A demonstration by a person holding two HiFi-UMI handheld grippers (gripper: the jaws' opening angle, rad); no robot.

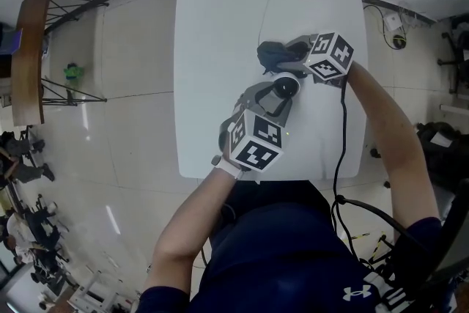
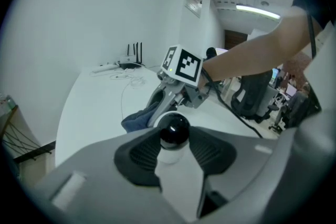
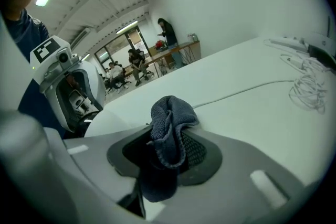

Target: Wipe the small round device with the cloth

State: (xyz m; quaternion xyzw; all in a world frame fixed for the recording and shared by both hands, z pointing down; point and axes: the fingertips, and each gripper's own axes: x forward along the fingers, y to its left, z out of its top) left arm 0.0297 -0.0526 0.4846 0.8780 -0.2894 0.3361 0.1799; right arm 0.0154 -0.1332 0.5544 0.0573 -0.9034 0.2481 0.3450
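Our left gripper (image 2: pixel 174 153) pinches the device (image 2: pixel 174 128) by its white base; it looks light and slippery. Our right gripper (image 3: pixel 167 157) pinches the soft cloth (image 3: pixel 170 119).

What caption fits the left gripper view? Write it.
Left gripper grips the round device; right gripper holds the cloth.

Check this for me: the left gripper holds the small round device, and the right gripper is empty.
Not empty: the right gripper view shows the right gripper shut on the dark cloth. The left gripper does hold the small round device.
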